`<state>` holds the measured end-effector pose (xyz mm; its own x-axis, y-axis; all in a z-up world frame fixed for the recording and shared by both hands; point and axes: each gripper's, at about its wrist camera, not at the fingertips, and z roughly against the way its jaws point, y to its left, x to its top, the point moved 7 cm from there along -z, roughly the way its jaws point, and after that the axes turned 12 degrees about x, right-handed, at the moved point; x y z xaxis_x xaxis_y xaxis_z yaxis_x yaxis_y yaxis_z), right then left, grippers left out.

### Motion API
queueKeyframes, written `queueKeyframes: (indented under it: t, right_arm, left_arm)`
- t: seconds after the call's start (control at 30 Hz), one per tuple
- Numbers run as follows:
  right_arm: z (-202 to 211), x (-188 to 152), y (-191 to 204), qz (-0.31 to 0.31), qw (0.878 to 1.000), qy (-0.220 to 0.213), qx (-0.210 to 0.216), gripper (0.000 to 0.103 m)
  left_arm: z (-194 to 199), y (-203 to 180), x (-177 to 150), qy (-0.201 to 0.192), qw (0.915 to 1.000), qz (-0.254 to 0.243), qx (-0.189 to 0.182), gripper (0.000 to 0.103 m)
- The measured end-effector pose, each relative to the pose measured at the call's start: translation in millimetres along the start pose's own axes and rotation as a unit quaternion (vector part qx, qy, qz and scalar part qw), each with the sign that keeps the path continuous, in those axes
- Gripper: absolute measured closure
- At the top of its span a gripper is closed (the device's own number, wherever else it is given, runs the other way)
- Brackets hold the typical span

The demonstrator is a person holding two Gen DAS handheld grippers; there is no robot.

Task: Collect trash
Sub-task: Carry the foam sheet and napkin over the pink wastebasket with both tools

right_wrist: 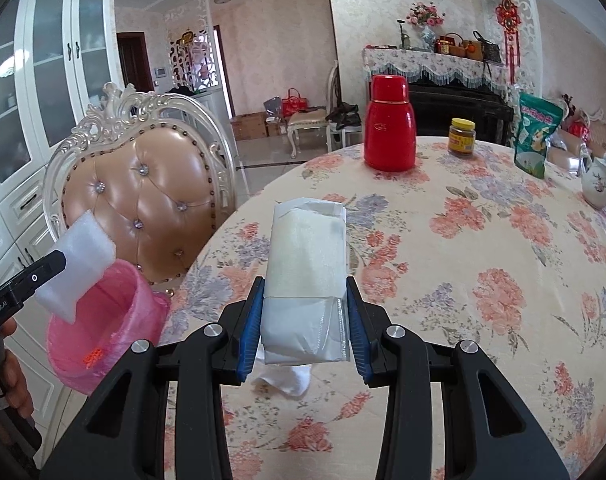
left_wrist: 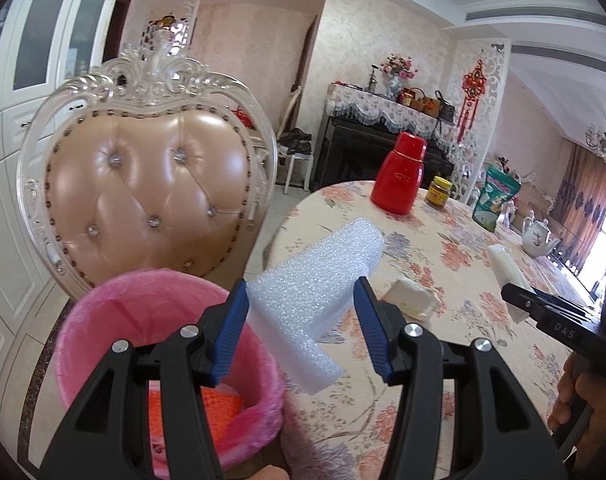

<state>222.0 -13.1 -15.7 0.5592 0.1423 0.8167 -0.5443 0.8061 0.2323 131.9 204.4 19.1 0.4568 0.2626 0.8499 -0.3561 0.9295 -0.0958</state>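
Floral-clothed bench (right_wrist: 483, 240) scene: white foam piece (left_wrist: 319, 280) clamped between the left hand-held gripper (left_wrist: 303, 320) pads beside the pink-lined bin (left_wrist: 115, 320), wrapped white packet (right_wrist: 307, 264) clamped in the right hand-held gripper (right_wrist: 305, 320) above the bench.

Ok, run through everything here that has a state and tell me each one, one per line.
Left gripper: shut on white foam piece, held beside the bin.
Right gripper: shut on plastic-wrapped white packet, lifted above the floral table.
Pink-lined waste bin: open, orange scrap inside.
Red thermos flask: upright, capped.
Yellow-lidded jar: upright, closed.
Green snack bag: standing.
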Motion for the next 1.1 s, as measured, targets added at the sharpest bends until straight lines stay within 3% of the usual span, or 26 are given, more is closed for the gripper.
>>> queueKeyframes:
  t: [0.7,1.1]
  right_arm:
    - [-48.9,-2.8,132.0,0.082,0.992,0.036,0.089,0.066]
    - [-81.2,-15.6,204.8,0.121,0.981,0.066,0.134,0.066]
  left_arm:
    - [23.2,129.2,-3.9,-0.013,0.9924,0.076,0.096,0.051]
    - [25.3,166.7,-9.7,-0.01,0.9883,0.099,0.115,0.051]
